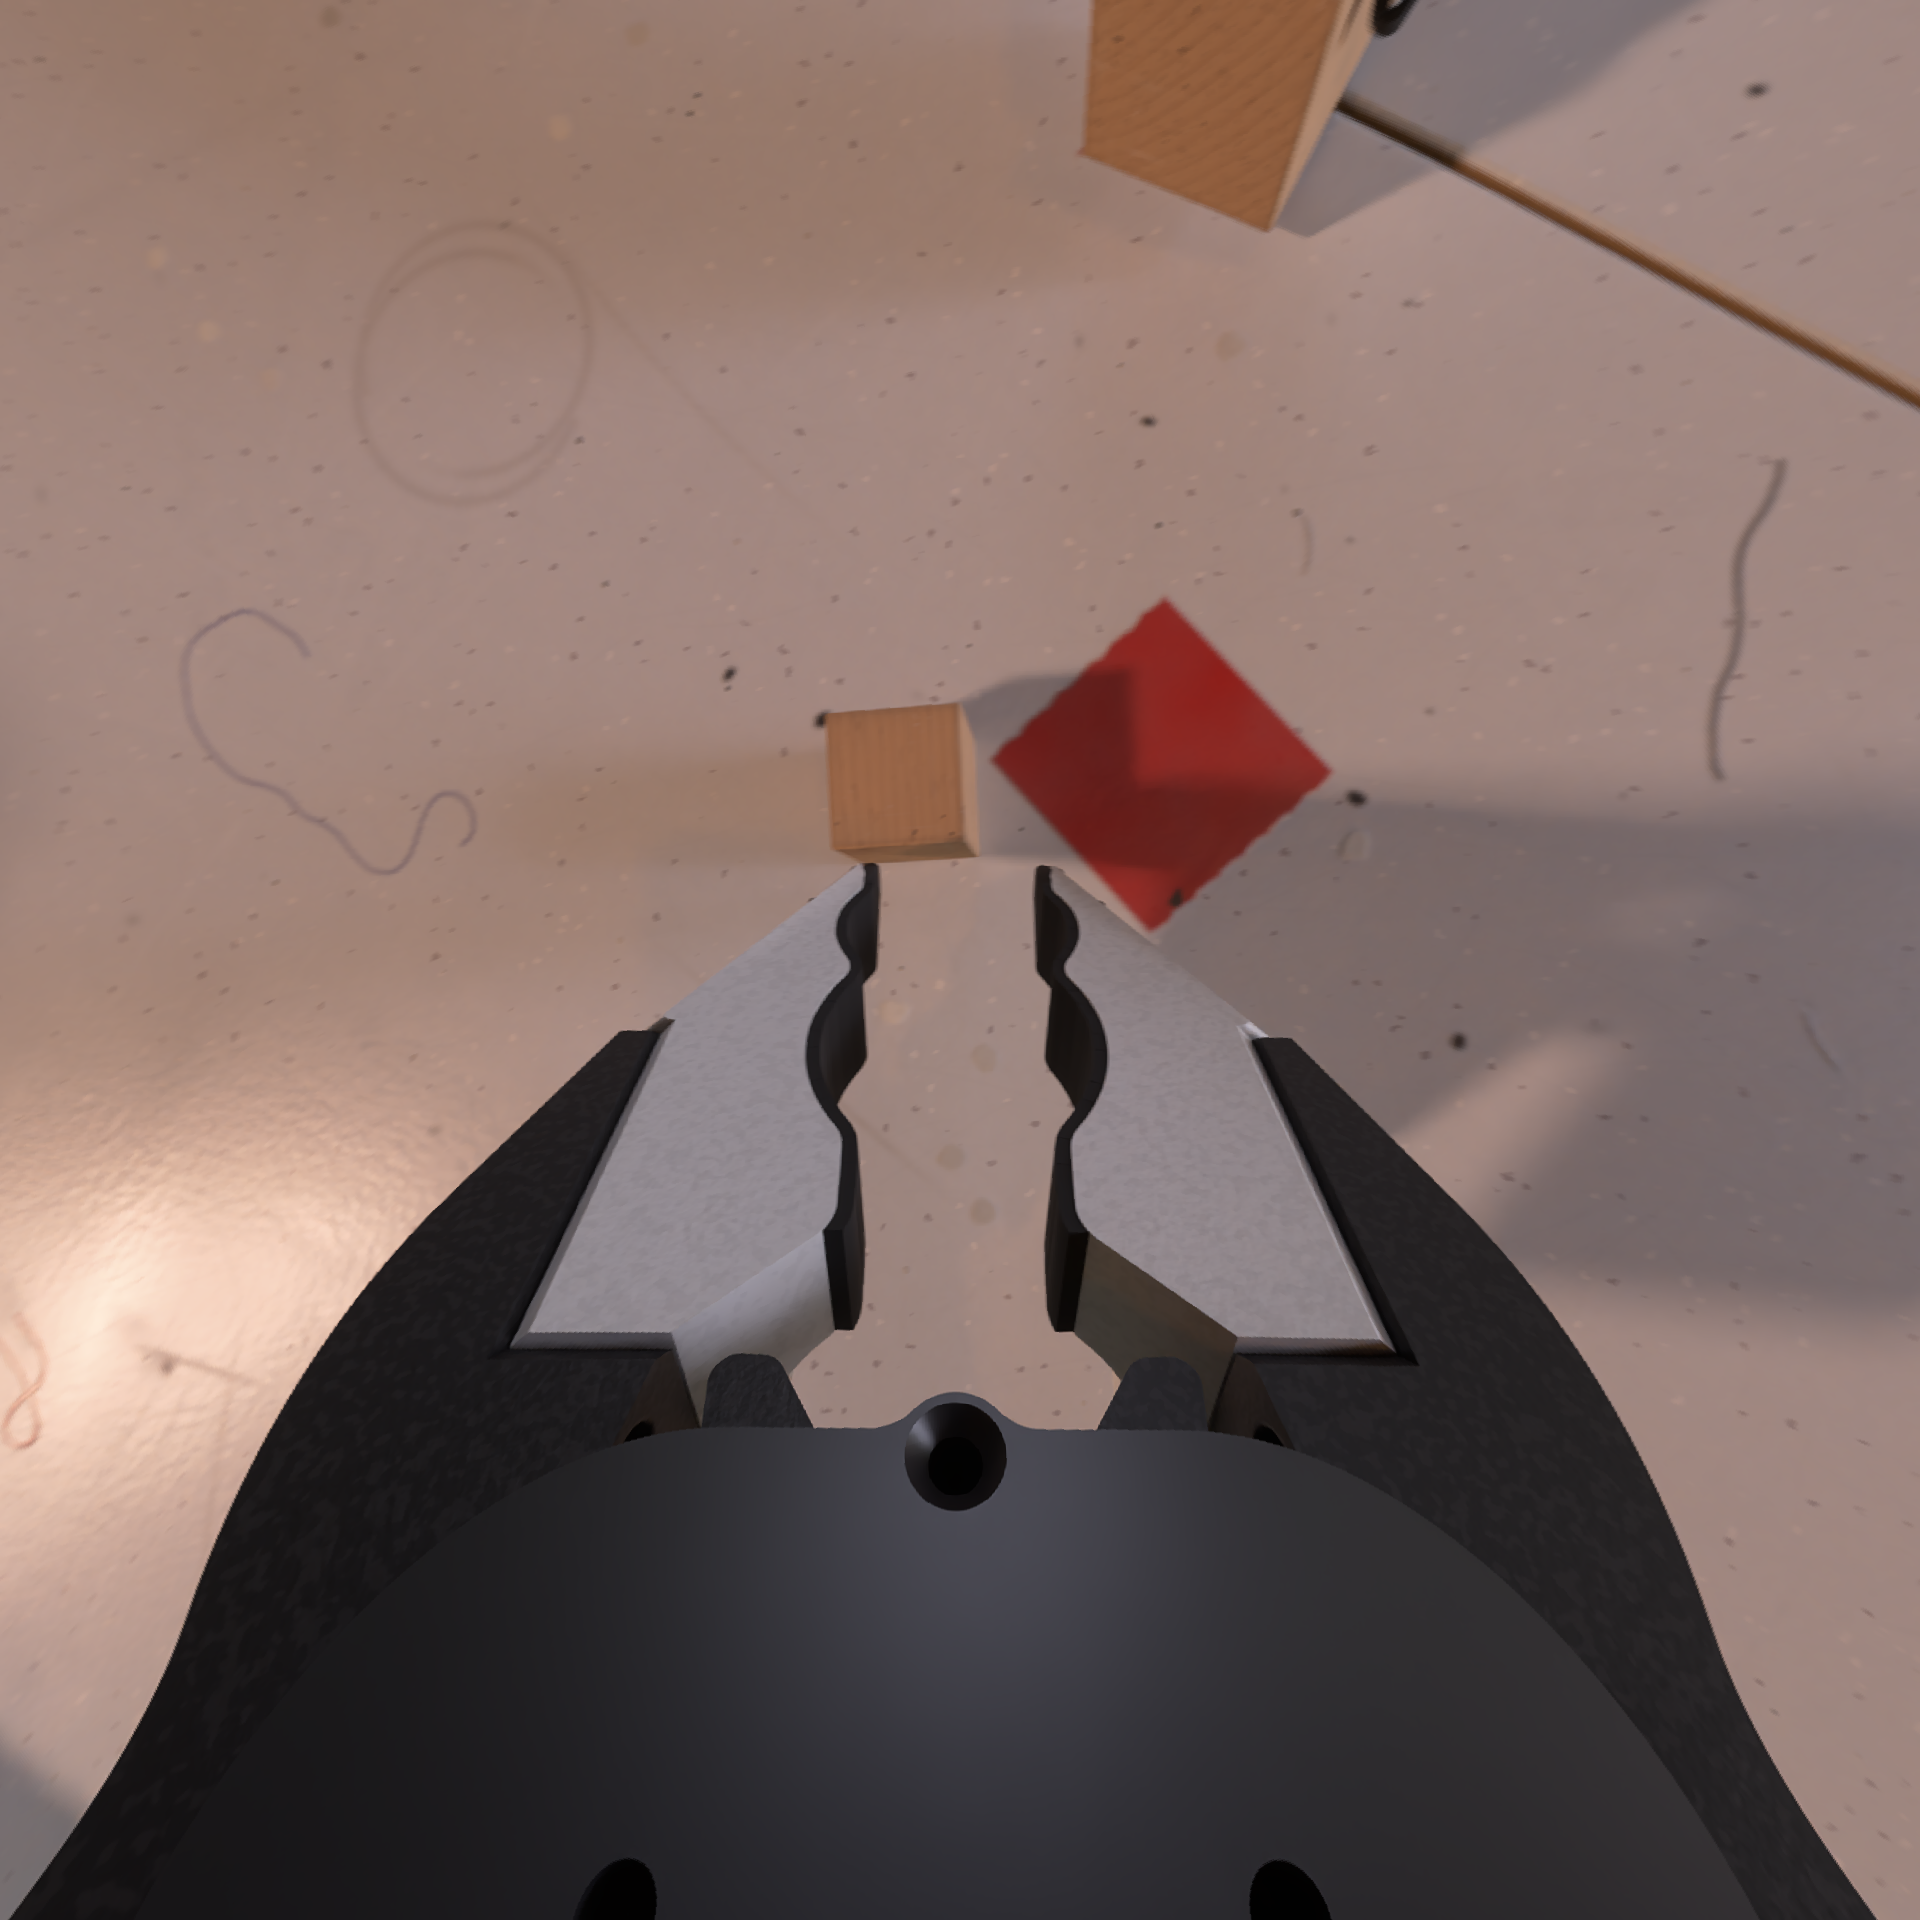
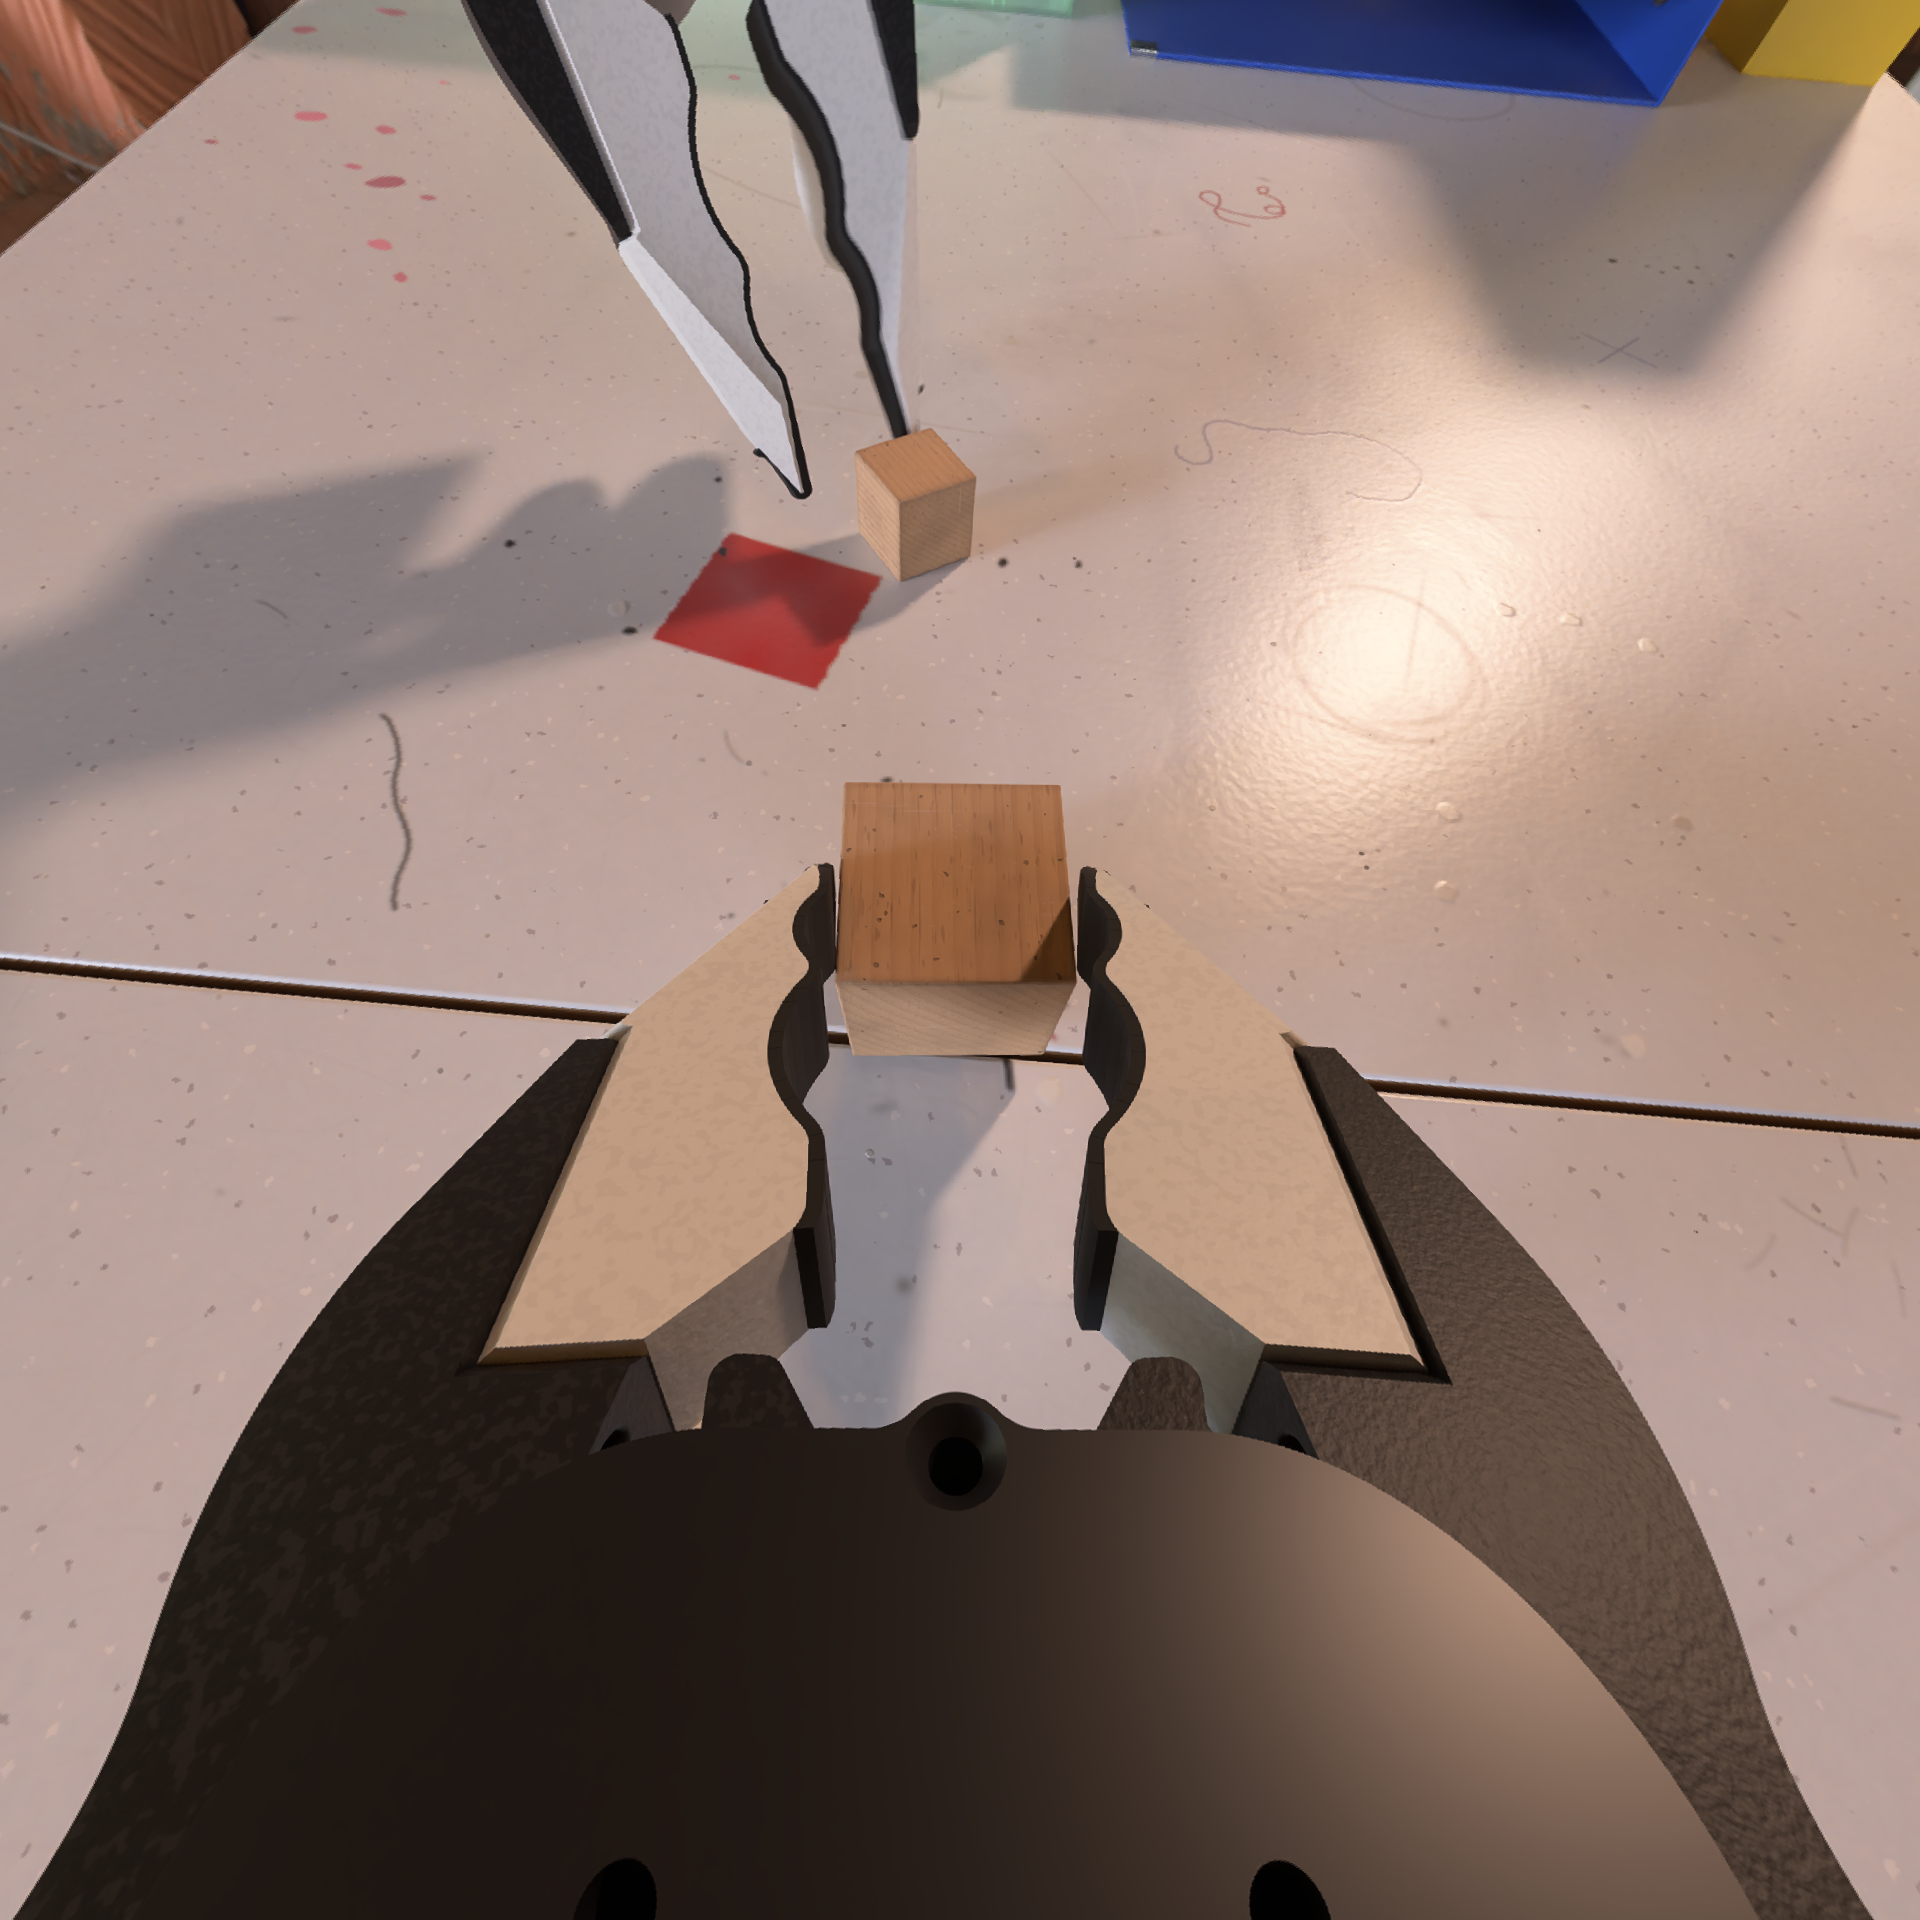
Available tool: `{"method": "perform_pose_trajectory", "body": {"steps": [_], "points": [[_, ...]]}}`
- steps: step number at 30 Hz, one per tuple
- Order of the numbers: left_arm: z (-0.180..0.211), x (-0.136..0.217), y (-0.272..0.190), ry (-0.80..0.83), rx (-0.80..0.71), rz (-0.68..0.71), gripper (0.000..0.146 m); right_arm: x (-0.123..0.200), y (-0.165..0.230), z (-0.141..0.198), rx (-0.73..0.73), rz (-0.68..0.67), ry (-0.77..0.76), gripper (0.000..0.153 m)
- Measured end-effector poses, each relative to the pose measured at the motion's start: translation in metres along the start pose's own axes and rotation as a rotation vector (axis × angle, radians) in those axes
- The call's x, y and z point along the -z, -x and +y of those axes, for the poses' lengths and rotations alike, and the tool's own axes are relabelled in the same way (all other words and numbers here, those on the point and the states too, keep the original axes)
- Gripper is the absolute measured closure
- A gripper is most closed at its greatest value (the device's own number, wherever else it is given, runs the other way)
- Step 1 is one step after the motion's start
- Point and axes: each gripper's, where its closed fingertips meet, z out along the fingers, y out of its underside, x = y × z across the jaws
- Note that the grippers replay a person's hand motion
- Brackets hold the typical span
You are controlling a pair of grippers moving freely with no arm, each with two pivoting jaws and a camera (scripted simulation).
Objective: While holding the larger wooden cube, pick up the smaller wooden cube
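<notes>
Between my right gripper's (image 2: 954, 883) fingers (image 2: 675, 1122) sits the larger wooden cube (image 2: 951, 883), clamped on both sides and held clear of the worktop (image 2: 1455, 831); farther off, the smaller wooden cube (image 1: 902, 781) rests on the worktop just beside a red square patch (image 1: 1164, 758); my left gripper (image 1: 956, 873) hangs above it, fingers apart and empty, tips near the cube's top; from the right wrist view one tip looks to touch it, though I cannot tell

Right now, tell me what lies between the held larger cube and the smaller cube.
Right wrist view: only bare table between larger cube and smaller cube; a red square lies off to one side.
</notes>
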Motion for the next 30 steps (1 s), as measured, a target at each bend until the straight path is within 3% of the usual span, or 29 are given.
{"method": "perform_pose_trajectory", "body": {"steps": [6, 9, 15, 22, 26, 30], "points": [[0.002, -0.003, 0.011, -0.018, -0.019, -0.045, 0.093, 0.0, 0.0, 0.0, 0.001, -0.001, 0.003, 0.106], [-0.004, -0.009, 0.01, -0.046, -0.026, -0.04, 0.096, 0.0, 0.0, 0.001, 0.003, 0.0, 0.005, 0.106], [-0.008, -0.017, 0.014, -0.079, -0.017, -0.037, 0.117, -0.001, 0.001, 0.001, 0.011, 0.003, 0.013, 0.106], [-0.045, 0.016, 0.016, -0.312, -0.072, -0.049, 0.118, -0.001, 0.001, 0.002, 0.012, 0.005, 0.016, 0.106], [-0.072, 0.04, 0.003, -0.453, -0.121, 0.022, 0.118, -0.001, -0.001, 0.002, 0.006, 0.011, 0.014, 0.106], [-0.09, 0.045, -0.004, -0.425, -0.197, 0.094, 0.118, -0.001, -0.001, 0.002, 0.002, 0.014, 0.016, 0.106]]}}
